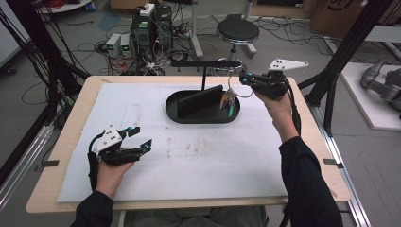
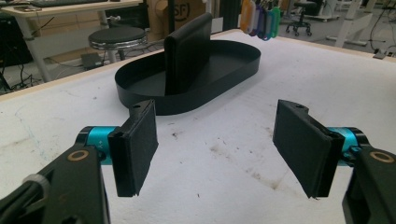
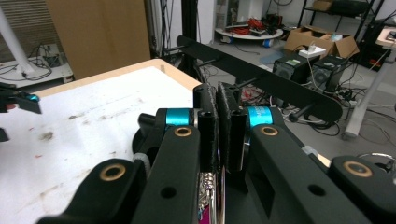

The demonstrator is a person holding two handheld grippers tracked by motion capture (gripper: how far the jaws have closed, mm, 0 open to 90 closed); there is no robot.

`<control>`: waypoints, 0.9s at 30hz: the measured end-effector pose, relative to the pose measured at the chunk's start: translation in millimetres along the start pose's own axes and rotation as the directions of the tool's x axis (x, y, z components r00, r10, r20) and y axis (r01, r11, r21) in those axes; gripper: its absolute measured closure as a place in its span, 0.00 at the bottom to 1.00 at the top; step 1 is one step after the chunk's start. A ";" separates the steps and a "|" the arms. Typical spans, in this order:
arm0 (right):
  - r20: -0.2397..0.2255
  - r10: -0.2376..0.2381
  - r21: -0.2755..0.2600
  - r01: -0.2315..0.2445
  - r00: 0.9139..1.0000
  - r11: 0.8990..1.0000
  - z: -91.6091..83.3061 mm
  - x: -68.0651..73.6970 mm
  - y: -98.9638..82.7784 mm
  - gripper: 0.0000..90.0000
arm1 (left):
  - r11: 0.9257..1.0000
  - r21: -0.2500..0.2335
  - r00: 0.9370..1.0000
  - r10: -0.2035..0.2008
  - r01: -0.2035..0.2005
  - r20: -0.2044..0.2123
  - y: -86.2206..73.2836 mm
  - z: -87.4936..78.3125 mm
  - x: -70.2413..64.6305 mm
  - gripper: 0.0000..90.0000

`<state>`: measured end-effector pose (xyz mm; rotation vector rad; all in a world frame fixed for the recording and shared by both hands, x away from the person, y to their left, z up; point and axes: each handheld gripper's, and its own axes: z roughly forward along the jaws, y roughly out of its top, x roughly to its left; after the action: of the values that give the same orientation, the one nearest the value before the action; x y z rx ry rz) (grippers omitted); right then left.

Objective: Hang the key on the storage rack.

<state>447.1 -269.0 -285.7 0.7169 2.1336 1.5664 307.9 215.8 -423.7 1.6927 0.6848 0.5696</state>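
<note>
My right gripper [image 1: 244, 78] is raised over the far right end of the black oval tray [image 1: 189, 117], shut on a metal key ring [image 1: 244, 90]. Several coloured key tags [image 1: 229, 100] dangle from the ring above the tray. The right gripper view has the jaws pressed together [image 3: 218, 116] with the ring [image 3: 220, 198] pinched below them. Just beyond stands a black hanging bar [image 3: 273, 83] with short pegs. My left gripper [image 1: 144, 136] rests low on the white mat at the near left, open and holding nothing [image 2: 215, 144]. The tags [image 2: 260, 18] hang beyond the tray [image 2: 236, 60].
A black upright panel [image 1: 201, 100] stands inside the tray, and the bar's post [image 1: 204, 78] rises behind it. The white mat [image 1: 203, 156] covers most of the wooden table. A stool [image 1: 237, 32], computers and cables sit on the floor past the far edge.
</note>
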 end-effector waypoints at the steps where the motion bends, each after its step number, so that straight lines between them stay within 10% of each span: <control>1: 0.004 0.001 0.001 -0.001 1.000 1.000 1.4 -1.7 0.2 0.97 | 1.000 0.001 1.000 0.001 -0.001 0.001 0.0 -0.5 -0.3 0.34; 27: 0.104 0.045 0.048 -0.051 0.993 0.998 42.1 -30.9 1.4 0.97 | 1.000 -0.003 1.000 -0.006 0.006 0.004 -0.7 -1.0 0.4 0.34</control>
<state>496.5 -255.9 -296.2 0.8532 2.1018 1.4703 307.4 216.9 -424.2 1.6880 0.6851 0.5624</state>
